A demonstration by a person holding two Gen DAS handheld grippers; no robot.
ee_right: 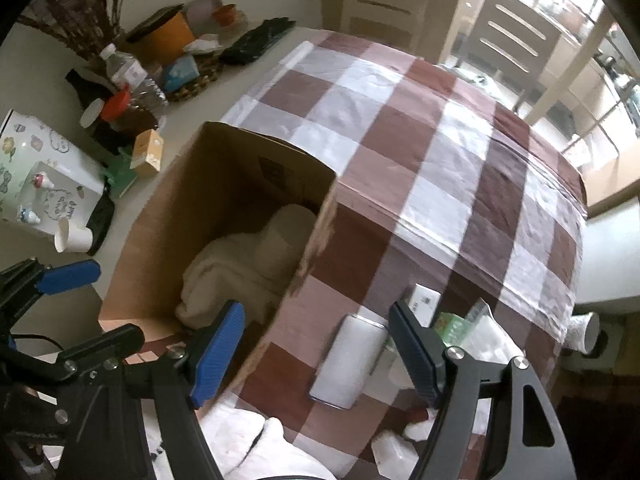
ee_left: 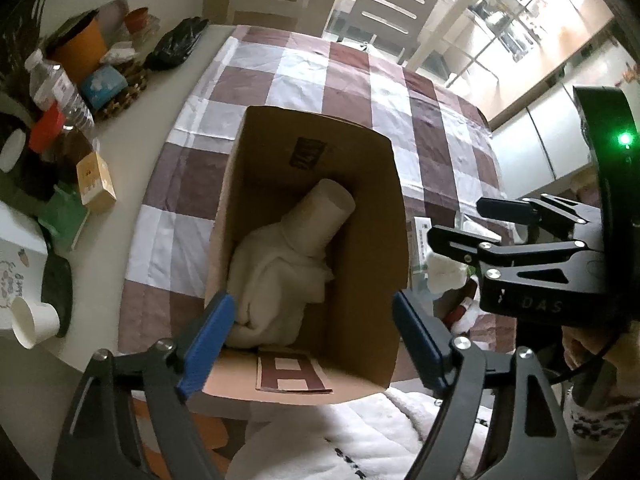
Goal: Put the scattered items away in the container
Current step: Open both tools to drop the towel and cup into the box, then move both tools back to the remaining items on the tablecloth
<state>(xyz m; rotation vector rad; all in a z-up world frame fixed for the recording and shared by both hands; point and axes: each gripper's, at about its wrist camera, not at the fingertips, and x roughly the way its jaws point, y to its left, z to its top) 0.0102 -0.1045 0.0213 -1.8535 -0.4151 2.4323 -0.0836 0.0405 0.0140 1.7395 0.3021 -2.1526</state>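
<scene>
**Open box top, crowded worktop edges**

The cardboard box (ee_left: 360, 264) stands open-topped at frame centre, its tall walls barring sideways entry. A cream cloth (ee_left: 276, 280) and paper tube (ee_left: 320, 220) fill its floor. Bottles and cartons (ee_left: 64, 120) crowd the left; the checkered cloth (ee_right: 440, 184) beyond lies bare.

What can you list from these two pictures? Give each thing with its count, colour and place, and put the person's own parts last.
Box: one, brown cardboard, open, on the checked cloth.
Cloth: one, brown and white checks, over the table.
Tube: one, beige, inside the box, on the towel.
Towel: one, cream, inside the box.
Can: one, white, lying on the cloth right of the box.
Packets: a few, green and white, beyond the can.
Paper cup: one, white, on its side left of the box.
Bottle: one, clear, in the far-left clutter.
Left gripper: blue pads, open, over the box.
Right gripper: blue pads, open, above the box's right wall and the can.
</scene>
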